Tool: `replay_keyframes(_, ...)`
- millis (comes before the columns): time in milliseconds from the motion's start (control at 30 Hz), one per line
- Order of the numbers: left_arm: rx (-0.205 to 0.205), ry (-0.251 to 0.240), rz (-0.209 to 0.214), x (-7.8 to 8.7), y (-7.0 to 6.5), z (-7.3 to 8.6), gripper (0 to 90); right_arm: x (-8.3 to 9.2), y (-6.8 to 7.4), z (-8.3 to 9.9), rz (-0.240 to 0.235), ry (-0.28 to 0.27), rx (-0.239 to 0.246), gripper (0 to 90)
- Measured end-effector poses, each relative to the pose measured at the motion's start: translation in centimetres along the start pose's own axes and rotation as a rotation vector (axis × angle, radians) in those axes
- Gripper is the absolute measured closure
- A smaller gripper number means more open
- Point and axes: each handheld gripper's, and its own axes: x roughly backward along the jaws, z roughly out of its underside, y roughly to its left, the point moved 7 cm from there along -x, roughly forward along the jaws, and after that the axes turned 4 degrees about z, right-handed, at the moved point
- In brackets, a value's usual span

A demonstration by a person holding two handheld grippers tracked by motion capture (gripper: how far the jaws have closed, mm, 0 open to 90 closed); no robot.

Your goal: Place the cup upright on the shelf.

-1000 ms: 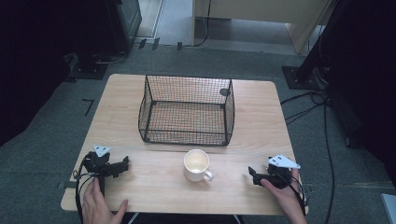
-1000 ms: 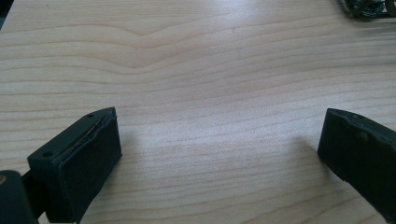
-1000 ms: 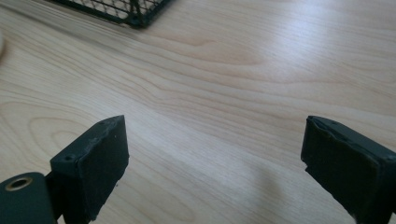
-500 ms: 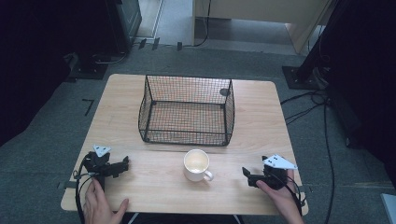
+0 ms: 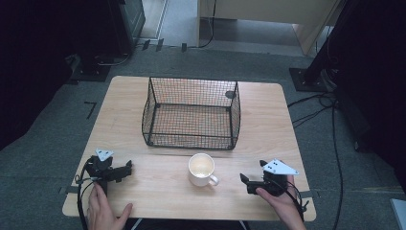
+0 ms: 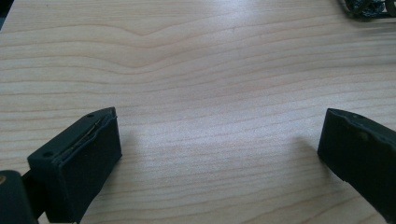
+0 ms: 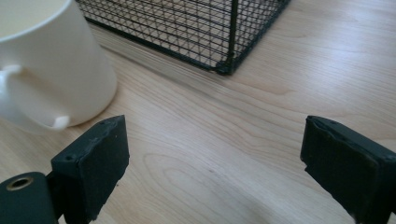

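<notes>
A cream mug (image 5: 201, 168) stands upright on the wooden table (image 5: 268, 124), handle toward the right front; in the right gripper view the mug (image 7: 51, 70) rises at the upper left. Behind it sits a black wire basket (image 5: 191, 112), whose corner (image 7: 229, 65) shows beyond my jaws. My right gripper (image 5: 245, 182) is open, low on the table a little right of the mug's handle, held by a hand. My left gripper (image 5: 127, 168) is open at the front left, with bare wood between its jaws (image 6: 219, 149).
The table's front edge runs just below both hands. A dark round mark (image 5: 230, 94) lies on the table behind the basket's right rear corner. Cables (image 5: 330, 124) trail over the grey floor to the right, and dark stands border the table.
My right gripper has slid left along the table toward the mug's handle. The left gripper, mug and basket have stayed put.
</notes>
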Motion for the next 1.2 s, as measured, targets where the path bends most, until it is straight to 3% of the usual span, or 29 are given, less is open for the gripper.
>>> replay_keyframes(300,0.0,0.0,0.0,0.0,0.0,0.0,0.0,-0.4,2.0,-0.4,-0.042,-0.003,0.03,7.8)
replay_keyframes(400,0.001,-0.001,0.0,0.0,0.0,0.0,0.0,-0.5,2.6,-0.5,-0.043,-0.014,0.038,14.9)
replay_keyframes(967,0.0,0.0,0.0,0.0,0.0,0.0,0.0,-0.9,6.2,-0.8,-0.164,-0.019,0.066,15.6)
replay_keyframes(1200,0.0,0.0,0.0,0.0,0.0,0.0,0.0,-1.3,7.3,-0.6,-0.182,-0.012,0.08,18.3)
